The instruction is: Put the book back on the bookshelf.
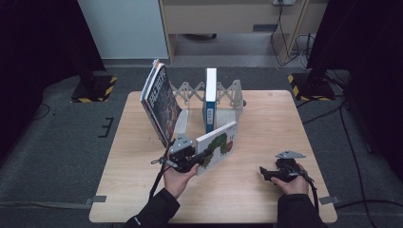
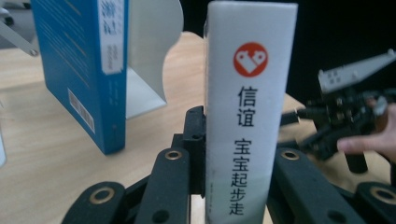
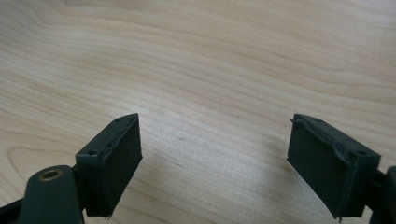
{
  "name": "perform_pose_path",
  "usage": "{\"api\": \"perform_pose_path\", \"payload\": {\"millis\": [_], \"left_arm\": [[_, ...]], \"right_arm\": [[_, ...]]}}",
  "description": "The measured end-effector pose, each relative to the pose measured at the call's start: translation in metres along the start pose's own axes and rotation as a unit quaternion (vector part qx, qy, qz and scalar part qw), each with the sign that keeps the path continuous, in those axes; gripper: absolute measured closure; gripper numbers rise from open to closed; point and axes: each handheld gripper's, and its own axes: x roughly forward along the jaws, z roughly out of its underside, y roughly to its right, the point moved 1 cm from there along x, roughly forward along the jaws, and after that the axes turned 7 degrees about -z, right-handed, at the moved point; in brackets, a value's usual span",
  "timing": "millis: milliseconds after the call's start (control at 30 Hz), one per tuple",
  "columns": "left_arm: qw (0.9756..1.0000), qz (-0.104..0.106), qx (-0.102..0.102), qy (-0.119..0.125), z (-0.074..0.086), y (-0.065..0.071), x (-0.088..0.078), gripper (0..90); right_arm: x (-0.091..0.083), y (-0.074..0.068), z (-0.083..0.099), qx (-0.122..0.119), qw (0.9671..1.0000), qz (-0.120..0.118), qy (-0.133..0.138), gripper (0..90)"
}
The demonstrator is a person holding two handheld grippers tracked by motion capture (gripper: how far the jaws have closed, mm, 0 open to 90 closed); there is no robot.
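The left gripper (image 1: 202,156) is clamped on the white picture book's (image 1: 217,145) spine, a sensible hold since it looks stiff, light and perhaps glossy-slick.

Four books are counted: two leaning books (image 1: 159,102) far left, one upright blue book (image 1: 209,99), one white book (image 1: 217,146); one rack (image 1: 228,92); two grippers.

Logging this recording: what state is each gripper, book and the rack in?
Left gripper: shut on the white caterpillar book.
White caterpillar book: held off the table, tilted.
Right gripper: open, nothing between its jaws.
Blue book: upright in the rack.
Dark-covered books: leaning.
Expanding rack: extended.
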Motion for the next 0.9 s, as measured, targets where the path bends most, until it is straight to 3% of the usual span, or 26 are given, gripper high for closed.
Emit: {"api": "perform_pose_path", "payload": {"millis": [133, 233, 333, 667, 900], "left_arm": [[0.9999, -0.011, -0.005, 0.011, -0.008, 0.001, 0.007, 74.4], [0.9997, -0.014, -0.014, 0.016, -0.011, 0.0, 0.015, 74.4], [0.9994, -0.027, -0.012, 0.02, -0.015, 0.001, 0.023, 74.4], [0.998, -0.058, -0.007, 0.024, -0.021, 0.0, 0.04, 74.4], [0.9963, -0.078, 0.002, 0.038, -0.029, 0.002, 0.049, 74.4]], "right_arm": [[0.003, 0.002, 0.003, -0.006, 0.9998, 0.002, -0.021, 15.9], [0.004, 0.001, 0.004, -0.012, 0.9997, 0.005, -0.02, 14.8], [0.005, 0.0, 0.005, -0.019, 0.9995, 0.009, -0.023, 12.2], [0.01, 0.0, 0.012, -0.025, 0.9995, 0.01, 0.014, 3.8], [0.01, 0.001, 0.012, -0.026, 0.9995, 0.009, 0.013, 3.7]]}}
